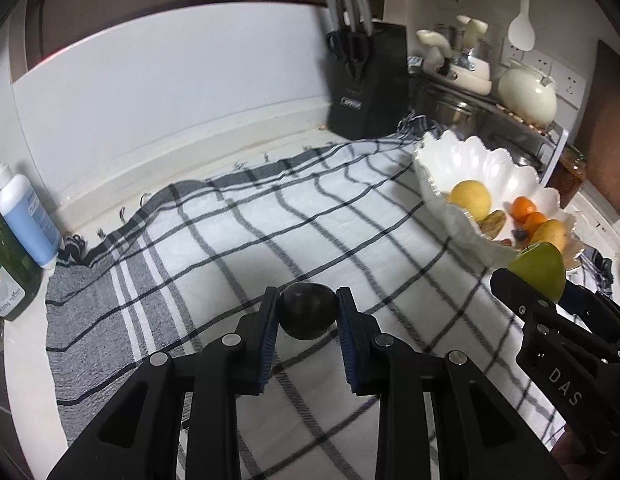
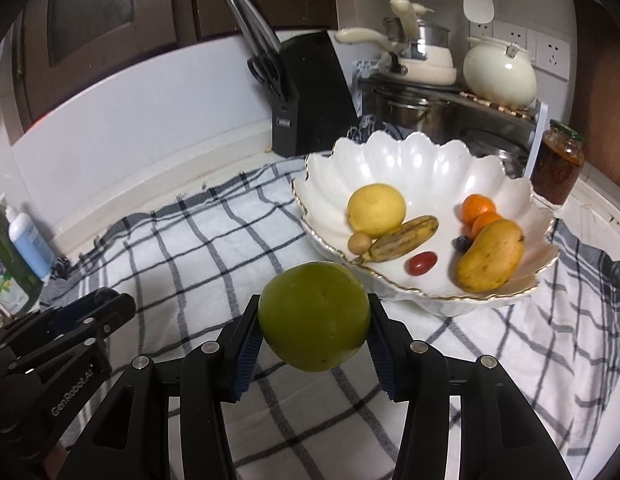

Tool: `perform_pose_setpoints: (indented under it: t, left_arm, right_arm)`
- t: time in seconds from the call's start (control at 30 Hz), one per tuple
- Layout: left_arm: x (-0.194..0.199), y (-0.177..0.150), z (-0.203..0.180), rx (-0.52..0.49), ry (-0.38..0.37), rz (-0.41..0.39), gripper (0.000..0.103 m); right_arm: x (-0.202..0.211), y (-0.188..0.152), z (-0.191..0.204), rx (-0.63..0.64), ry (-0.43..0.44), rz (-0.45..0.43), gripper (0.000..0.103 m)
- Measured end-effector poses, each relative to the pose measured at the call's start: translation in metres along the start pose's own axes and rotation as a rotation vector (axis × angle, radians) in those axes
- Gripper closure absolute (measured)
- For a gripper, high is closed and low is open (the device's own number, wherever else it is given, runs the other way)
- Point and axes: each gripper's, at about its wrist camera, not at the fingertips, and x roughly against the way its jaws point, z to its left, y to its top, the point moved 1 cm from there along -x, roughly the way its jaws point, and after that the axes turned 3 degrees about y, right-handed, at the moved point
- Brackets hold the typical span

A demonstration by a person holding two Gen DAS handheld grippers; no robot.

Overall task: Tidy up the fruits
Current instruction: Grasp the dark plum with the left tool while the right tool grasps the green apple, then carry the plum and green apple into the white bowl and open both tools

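Observation:
My left gripper (image 1: 308,312) is shut on a dark round plum (image 1: 308,310) just above the checked cloth (image 1: 238,240). My right gripper (image 2: 314,320) is shut on a large green fruit (image 2: 314,316), held above the cloth in front of the white scalloped bowl (image 2: 410,156). The bowl holds a yellow lemon (image 2: 376,210), a small banana (image 2: 402,238), a mango (image 2: 490,256), two oranges (image 2: 476,208), a red cherry tomato (image 2: 422,263) and other small fruit. In the left wrist view the bowl (image 1: 462,156) is at the right, with the green fruit (image 1: 540,272) in front of it.
A black knife block (image 2: 310,100) stands at the back wall. Pots and a cream kettle (image 2: 500,70) sit on a steel rack behind the bowl. A jar (image 2: 558,168) stands right of the bowl. A blue bottle (image 1: 26,220) and a green bottle (image 1: 6,280) stand at the left.

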Motion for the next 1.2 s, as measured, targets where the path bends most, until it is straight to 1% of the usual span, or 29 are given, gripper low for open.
perform_pose_setpoints:
  t: [0.27,0.63,0.93,1.2]
  left_arm:
    - [0.019,0.010,-0.026,-0.027,-0.042,-0.034,0.074]
    - [0.031,0.033,-0.072,-0.074,-0.109,-0.068,0.074]
    - [0.029,0.053,-0.108,-0.109,-0.150,-0.080,0.074]
    - [0.017,0.069,-0.133,-0.137,-0.175,-0.080,0.074]
  right_arm:
    - [0.031,0.007,-0.016,-0.001,-0.013,-0.050,0.053]
    - [0.055,0.024,-0.059,-0.035,-0.063,-0.091,0.053]
    - [0.063,0.042,-0.092,-0.055,-0.101,-0.112,0.053]
    - [0.058,0.056,-0.116,-0.060,-0.124,-0.117,0.053]
